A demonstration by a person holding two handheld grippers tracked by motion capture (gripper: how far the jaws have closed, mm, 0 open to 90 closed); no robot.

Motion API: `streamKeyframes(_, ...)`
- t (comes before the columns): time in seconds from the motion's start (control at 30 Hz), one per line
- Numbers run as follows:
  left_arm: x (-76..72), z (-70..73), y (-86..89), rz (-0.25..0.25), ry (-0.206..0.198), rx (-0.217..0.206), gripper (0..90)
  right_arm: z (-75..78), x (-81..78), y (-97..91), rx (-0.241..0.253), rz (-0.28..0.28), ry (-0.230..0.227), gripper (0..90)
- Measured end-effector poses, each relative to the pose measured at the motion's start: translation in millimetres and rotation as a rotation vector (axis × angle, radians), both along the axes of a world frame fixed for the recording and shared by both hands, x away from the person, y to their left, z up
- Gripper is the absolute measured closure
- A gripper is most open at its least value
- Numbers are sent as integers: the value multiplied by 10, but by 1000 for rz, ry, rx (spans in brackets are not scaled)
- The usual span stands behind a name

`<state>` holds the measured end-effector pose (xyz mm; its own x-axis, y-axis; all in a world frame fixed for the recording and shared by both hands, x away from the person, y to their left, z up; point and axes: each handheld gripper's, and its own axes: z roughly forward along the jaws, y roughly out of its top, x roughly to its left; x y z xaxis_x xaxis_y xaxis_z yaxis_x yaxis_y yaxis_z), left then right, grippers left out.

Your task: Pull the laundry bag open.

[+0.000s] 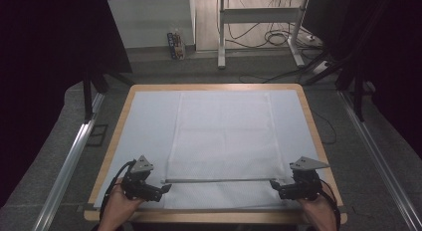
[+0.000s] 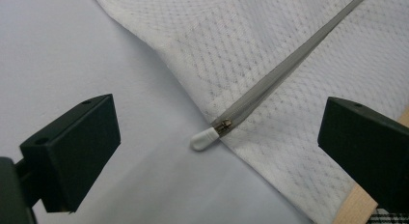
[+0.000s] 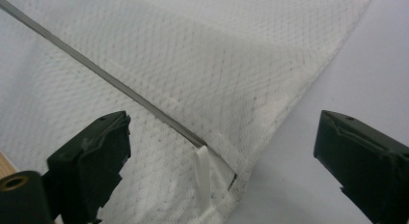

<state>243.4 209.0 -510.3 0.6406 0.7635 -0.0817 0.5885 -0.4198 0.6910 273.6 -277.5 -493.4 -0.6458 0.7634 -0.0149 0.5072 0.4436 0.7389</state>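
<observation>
On the pale table cover [image 1: 149, 116], a white mesh bag [image 1: 224, 136] is laid flat at the middle, its grey zipper [image 1: 219, 180] run along the near edge. The left gripper [image 1: 161, 189] is held with jaws wide apart around the white zipper pull [image 2: 205, 138]. The right gripper [image 1: 274, 184] is spread open too, framing the zipper's far end and a white tab [image 3: 203, 178].

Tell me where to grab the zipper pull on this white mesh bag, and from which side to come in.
Grip the white rubbery tab of the zipper pull, probably with the left gripper, whose open jaws already straddle it. The tab lies flat and sticks out past the mesh bag edge onto the bare mat, so come from the mat side and pinch across its rounded end.
</observation>
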Motion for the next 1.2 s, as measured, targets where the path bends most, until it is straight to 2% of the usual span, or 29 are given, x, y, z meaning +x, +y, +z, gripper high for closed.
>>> streamKeyframes(0.2,-84,23,12,14,-35,16,10,14,-38,8,11,10,5,0)
streamKeyframes(0.3,-123,25,28,33,-55,41,9,23,-76,18,13,22,10,0)
streamKeyframes(0.43,-201,15,34,31,-74,77,12,30,-113,24,16,23,6,0)
streamKeyframes(0.67,-303,-27,41,32,-76,95,6,52,-193,15,-1,19,-22,0)
streamKeyframes(0.83,-384,-73,103,55,-86,70,2,25,-260,-18,3,16,-18,0)
streamKeyframes(0.9,-406,-95,131,63,-86,62,2,-22,-305,-48,-1,18,-3,0)
streamKeyframes(1.03,-430,-175,191,74,-67,61,3,-71,-347,-69,-4,22,26,0)
streamKeyframes(1.07,-434,-168,204,81,-74,41,9,-90,-366,-72,-10,22,38,0)
streamKeyframes(1.2,-425,-176,217,85,-64,36,19,-90,-370,-69,-14,25,36,0)
